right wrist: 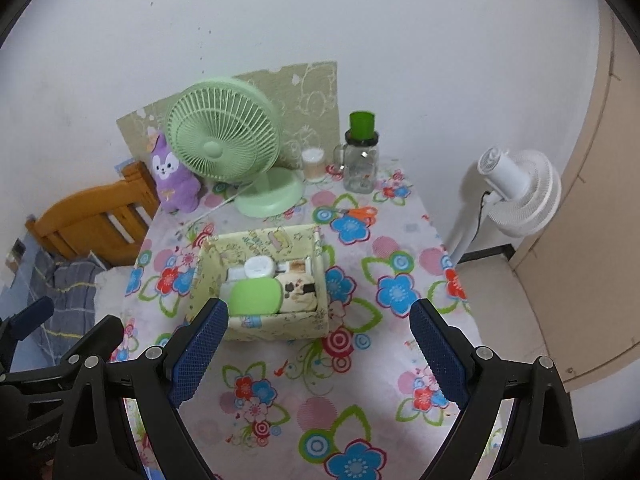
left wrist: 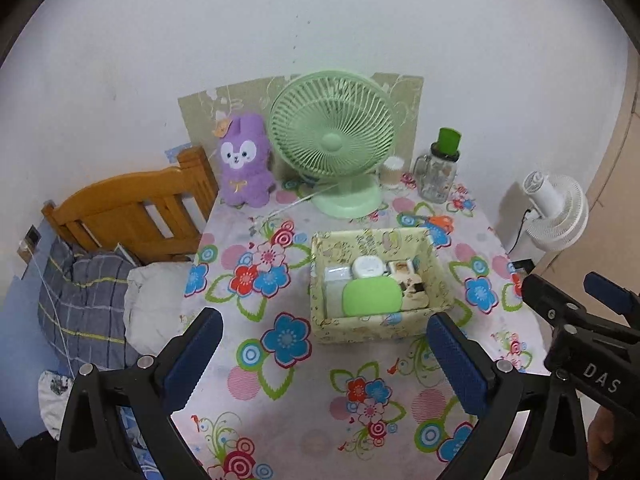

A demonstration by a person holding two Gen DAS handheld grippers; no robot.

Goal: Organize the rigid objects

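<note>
Both grippers spread wide w/ nothing between the pads, held above the table; the box sits packed beyond them.

We see the left gripper [left wrist: 324, 360] w/ blue pads apart, only floral tablecloth [left wrist: 304, 400] between them, and the right gripper [right wrist: 320, 352] likewise released and empty. Just beyond the fingertips is the yellow patterned box [left wrist: 368, 330], resting on the cloth near the table's middle. Inside it lie a green case [left wrist: 372, 296] in front, a round white container [left wrist: 367, 267] behind it, a white block at the left & a cream printed item [right wrist: 300, 284] at the right. Further back stand a green desk fan [left wrist: 332, 136], a purple plush [left wrist: 242, 164], a glass jar w/ green lid [left wrist: 438, 172] & a small cup [right wrist: 313, 164]. A white floor fan [right wrist: 516, 196] stands off the table's right side, a wooden bed frame [left wrist: 132, 208] off its left.
</note>
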